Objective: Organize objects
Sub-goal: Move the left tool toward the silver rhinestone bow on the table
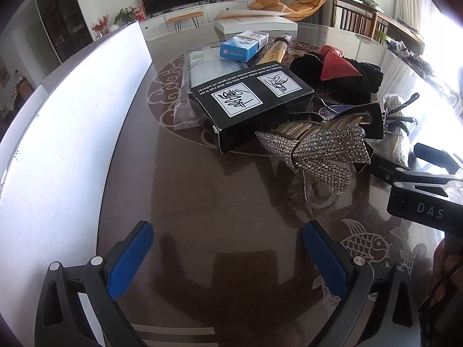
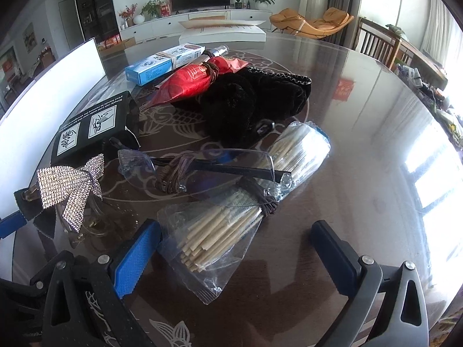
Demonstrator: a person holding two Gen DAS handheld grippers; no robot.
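A pile of objects lies on the dark glass-topped table (image 1: 202, 202). A black box (image 1: 249, 101) (image 2: 89, 127) lies beside a rhinestone bow hair clip (image 1: 321, 147) (image 2: 72, 185). Clear safety glasses (image 2: 202, 170) rest on a bag of wooden sticks (image 2: 231, 202). A red pouch (image 2: 191, 81) lies on black fabric (image 2: 246, 107). A blue and white box (image 1: 241, 44) (image 2: 162, 63) is farther back. My left gripper (image 1: 228, 260) is open and empty over bare table. My right gripper (image 2: 237, 257) is open around the near end of the stick bag; in the left wrist view it (image 1: 405, 159) shows beside the bow.
A white board (image 1: 66, 133) stands along the table's left side. A flat white box (image 1: 254, 23) (image 2: 222, 33) lies at the far edge. A plastic packet (image 1: 196, 81) lies behind the black box. Wooden chairs (image 2: 382, 43) stand at the right.
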